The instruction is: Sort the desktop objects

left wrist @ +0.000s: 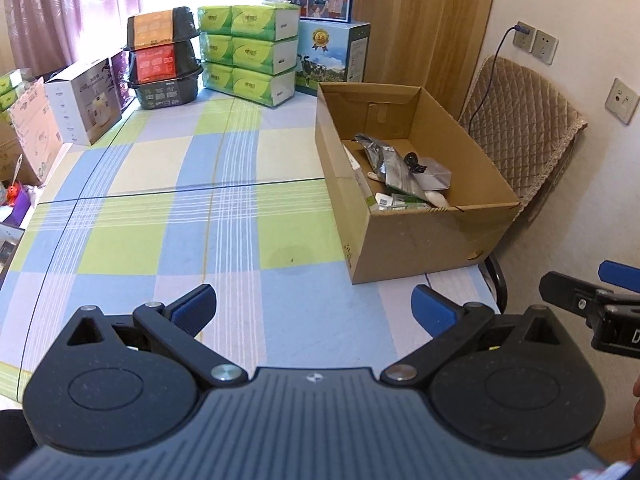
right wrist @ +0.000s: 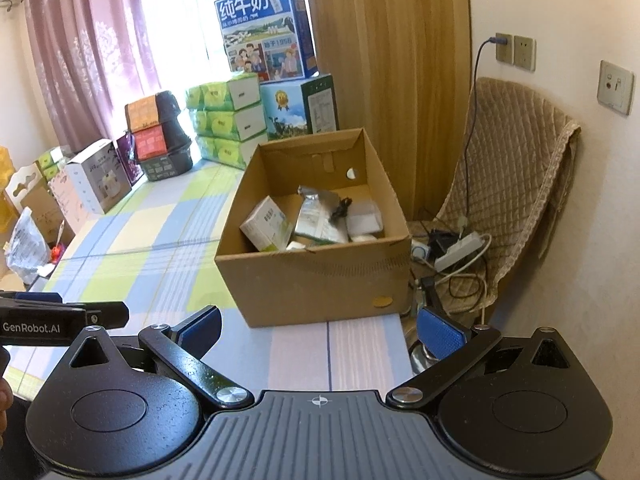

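Note:
An open cardboard box [left wrist: 404, 236] [right wrist: 316, 276] stands on the right side of the checked tablecloth. Inside it lie a white and green carton [right wrist: 266, 228], a silver foil pouch [left wrist: 390, 160] [right wrist: 316, 216], a black cable [left wrist: 414, 162] [right wrist: 340, 206] and a clear plastic case [left wrist: 434, 174] [right wrist: 364, 220]. My left gripper [left wrist: 314, 312] is open above the near table, with nothing between its blue pads. My right gripper [right wrist: 320, 330] is open too, held empty in front of the box near the table's right edge. Each gripper shows at the edge of the other's view.
Along the far table edge stand green tissue packs [left wrist: 248, 52], stacked black food tubs [left wrist: 164, 60], milk cartons [right wrist: 266, 32] and a white box [left wrist: 86, 100]. A padded chair [right wrist: 512, 184] with a power strip [right wrist: 460, 250] and cables stands right of the table, against the wall.

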Demonstrator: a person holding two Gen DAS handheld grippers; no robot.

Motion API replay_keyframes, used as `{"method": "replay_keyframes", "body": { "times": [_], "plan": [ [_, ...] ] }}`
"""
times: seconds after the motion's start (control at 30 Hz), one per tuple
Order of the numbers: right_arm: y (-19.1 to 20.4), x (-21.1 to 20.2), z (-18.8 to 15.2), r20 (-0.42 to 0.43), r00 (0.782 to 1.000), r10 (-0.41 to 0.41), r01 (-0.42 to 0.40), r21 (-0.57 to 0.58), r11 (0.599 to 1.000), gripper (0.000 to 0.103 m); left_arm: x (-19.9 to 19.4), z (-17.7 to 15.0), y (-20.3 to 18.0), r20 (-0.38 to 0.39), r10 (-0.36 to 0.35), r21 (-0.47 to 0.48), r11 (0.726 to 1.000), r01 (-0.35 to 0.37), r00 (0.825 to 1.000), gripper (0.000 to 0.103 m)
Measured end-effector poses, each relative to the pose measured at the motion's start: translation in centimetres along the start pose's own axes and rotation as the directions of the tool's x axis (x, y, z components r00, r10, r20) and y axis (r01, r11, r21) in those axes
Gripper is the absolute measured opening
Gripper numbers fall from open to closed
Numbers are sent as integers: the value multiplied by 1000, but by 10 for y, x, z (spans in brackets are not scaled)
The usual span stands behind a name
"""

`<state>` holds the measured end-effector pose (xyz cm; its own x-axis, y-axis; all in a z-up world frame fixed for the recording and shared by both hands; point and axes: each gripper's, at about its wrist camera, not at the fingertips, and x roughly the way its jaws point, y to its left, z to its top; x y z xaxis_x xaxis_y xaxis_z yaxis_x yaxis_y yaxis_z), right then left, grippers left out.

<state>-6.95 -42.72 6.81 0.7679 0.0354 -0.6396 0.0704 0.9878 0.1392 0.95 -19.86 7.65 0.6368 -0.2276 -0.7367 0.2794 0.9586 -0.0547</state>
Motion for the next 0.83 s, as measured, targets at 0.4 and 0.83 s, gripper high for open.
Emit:
{"method": "replay_keyframes", "body": {
  "times": [0.4, 0.83],
  "plan": [
    [-8, -3, -1, 1, 1000, 12, -12, -1, 1000, 101, 1, -4, -10, -12, 8, 0, 1000, -8, 1000, 102],
    [-15, -11, -5, 3, 1000, 3, -3, 13, 1000, 101, -4, -5, -22, -1, -20, 22, 1000, 20, 1000, 102]
  ]
}}
